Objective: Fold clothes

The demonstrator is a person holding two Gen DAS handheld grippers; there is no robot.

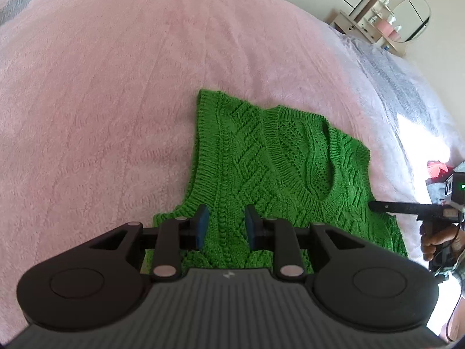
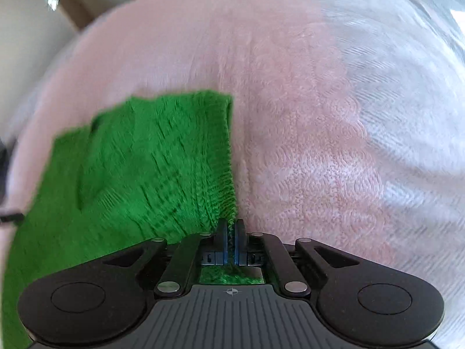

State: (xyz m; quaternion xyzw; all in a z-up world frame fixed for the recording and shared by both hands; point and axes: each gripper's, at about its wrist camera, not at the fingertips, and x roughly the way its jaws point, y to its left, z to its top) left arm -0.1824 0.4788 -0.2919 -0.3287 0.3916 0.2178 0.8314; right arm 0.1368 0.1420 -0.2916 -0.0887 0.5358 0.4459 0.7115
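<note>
A green cable-knit sleeveless sweater (image 1: 276, 157) lies flat on a pink blanket (image 1: 116, 87), its V-neck toward the far side. My left gripper (image 1: 226, 213) hovers over the sweater's near left part, below the armhole. Its blue pads (image 1: 203, 224) stand apart, with knit showing in the gap and no pinch. In the right wrist view the sweater (image 2: 130, 160) is blurred. My right gripper (image 2: 231, 225) is shut on its right edge, with green knit squeezed between the pads. The right gripper (image 1: 375, 205) also shows at the sweater's right side, held by a hand (image 1: 438, 240).
The pink blanket (image 2: 290, 116) covers most of the bed. A grey-white herringbone cover (image 1: 392, 87) borders it on the right. A dressing table with an oval mirror (image 1: 407, 20) stands beyond the bed's far right corner.
</note>
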